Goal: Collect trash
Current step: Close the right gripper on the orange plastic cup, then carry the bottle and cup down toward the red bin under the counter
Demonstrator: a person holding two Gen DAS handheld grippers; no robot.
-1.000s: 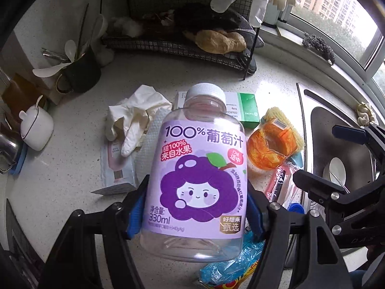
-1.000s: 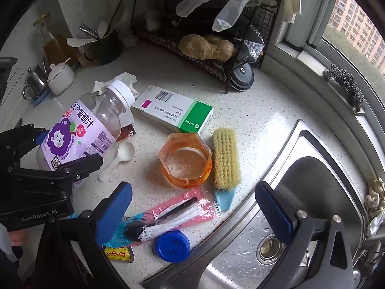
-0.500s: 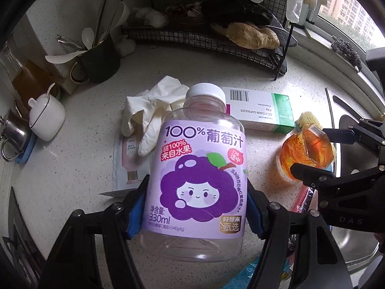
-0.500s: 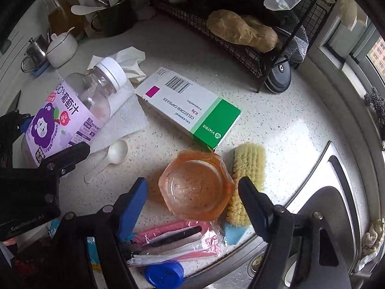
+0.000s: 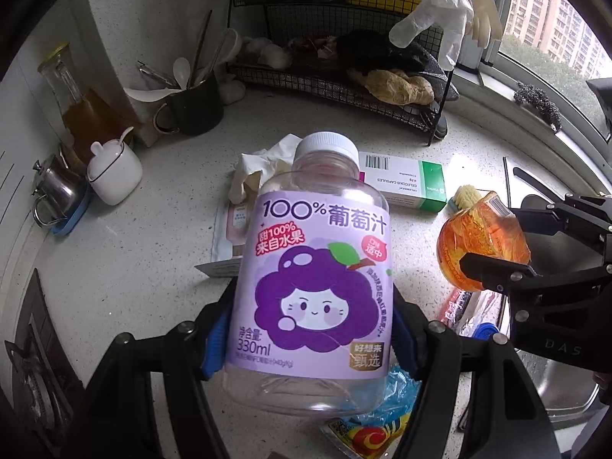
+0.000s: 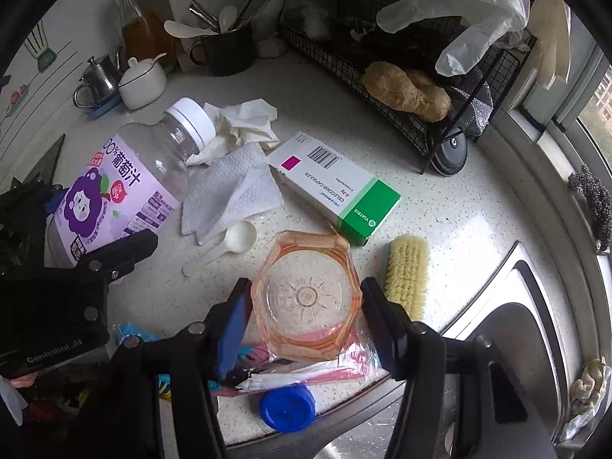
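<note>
My left gripper is shut on a clear grape-juice bottle with a purple label and white cap, held tilted above the speckled counter. The right wrist view shows the same bottle at the left. My right gripper points down over an orange see-through plastic cup. Its jaws are closing with the cup between them, and the blue pads lie against the cup's sides. In the left wrist view the cup sits between the right gripper's black fingers.
Around the cup lie a white-and-green medicine box, a paper towel, a crumpled glove, a white spoon, a yellow brush, a pink wrapper and a blue cap. A steel sink is at the right, a wire rack behind.
My right gripper has swung over the orange cup and narrowed from wide open until its pads reach the cup's sides. The left gripper kept its hold on the bottle and shifted a little.
</note>
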